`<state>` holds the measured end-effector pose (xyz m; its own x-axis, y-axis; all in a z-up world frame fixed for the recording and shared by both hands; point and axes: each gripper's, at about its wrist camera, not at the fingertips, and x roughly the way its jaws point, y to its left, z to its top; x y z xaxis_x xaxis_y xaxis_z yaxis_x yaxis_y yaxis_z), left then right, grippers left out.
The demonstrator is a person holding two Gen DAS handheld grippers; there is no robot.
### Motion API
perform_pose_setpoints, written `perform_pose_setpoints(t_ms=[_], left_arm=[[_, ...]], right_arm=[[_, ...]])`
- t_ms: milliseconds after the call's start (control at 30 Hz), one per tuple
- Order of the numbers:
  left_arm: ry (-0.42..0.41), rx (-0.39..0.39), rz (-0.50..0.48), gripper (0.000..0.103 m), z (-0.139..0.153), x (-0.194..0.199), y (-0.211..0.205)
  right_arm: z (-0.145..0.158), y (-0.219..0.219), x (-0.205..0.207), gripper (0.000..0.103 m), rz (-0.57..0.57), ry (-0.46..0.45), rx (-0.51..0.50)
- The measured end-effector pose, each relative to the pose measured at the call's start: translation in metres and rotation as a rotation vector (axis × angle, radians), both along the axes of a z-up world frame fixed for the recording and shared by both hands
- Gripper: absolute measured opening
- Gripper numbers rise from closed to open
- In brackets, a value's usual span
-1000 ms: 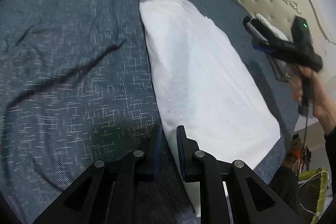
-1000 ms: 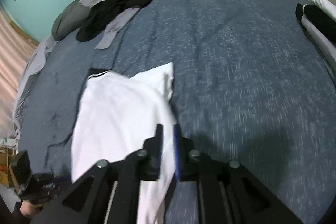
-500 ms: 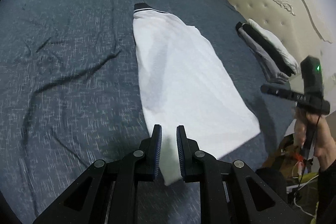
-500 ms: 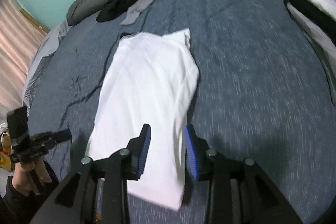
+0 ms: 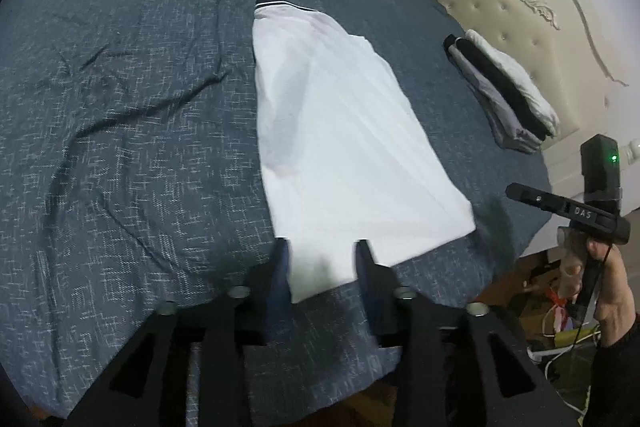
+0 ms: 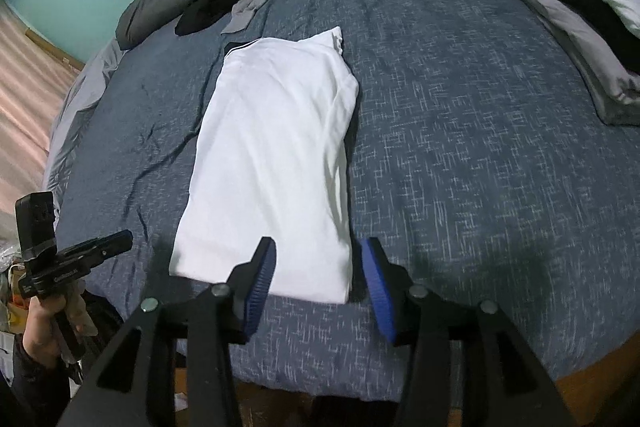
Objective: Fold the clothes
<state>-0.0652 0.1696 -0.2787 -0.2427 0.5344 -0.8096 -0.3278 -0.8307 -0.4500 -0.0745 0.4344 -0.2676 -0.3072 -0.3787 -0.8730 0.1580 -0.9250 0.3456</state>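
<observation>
The left gripper [image 5: 322, 263] is motion-blurred, so its pads are hard to read; its jaws have just been opening and stand apart above the white garment's [image 5: 340, 147] near hem. The right gripper [image 6: 318, 279], sharp only in its own view, has likewise been opening, empty. The garment lies folded lengthwise mid-bed [image 6: 460, 107]. A folded stack [image 5: 504, 91] sits at two o'clock.

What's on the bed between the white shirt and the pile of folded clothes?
Nothing: between the white shirt and the folded pile there is only bare blue bedspread, seen best in the right wrist view.
</observation>
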Motion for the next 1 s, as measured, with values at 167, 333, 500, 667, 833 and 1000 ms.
perform_pose_setpoints(t_ms=[167,333,500,667,833,1000], left_arm=[[-0.039,0.007,0.013,0.045,-0.013,0.002,-0.002],[-0.089,0.02,0.029,0.046,-0.03,0.004,-0.009],[-0.138,0.033,0.041,0.051,-0.048,0.006,-0.013],[-0.172,0.033,0.037,0.053,-0.063,0.004,-0.011],[-0.203,0.038,0.046,0.058,-0.076,0.002,-0.007],[-0.211,0.052,0.058,0.062,-0.078,0.0,-0.004]], right_arm=[[0.0,-0.004,0.009,0.049,-0.024,-0.019,0.03],[0.001,-0.006,0.015,0.054,-0.048,-0.035,0.041],[0.0,-0.01,0.015,0.057,-0.046,-0.044,0.06],[-0.014,-0.011,0.012,0.057,-0.038,-0.068,0.057],[-0.037,-0.008,0.003,0.057,-0.03,-0.111,0.051],[-0.056,-0.005,-0.003,0.061,-0.03,-0.149,0.03]])
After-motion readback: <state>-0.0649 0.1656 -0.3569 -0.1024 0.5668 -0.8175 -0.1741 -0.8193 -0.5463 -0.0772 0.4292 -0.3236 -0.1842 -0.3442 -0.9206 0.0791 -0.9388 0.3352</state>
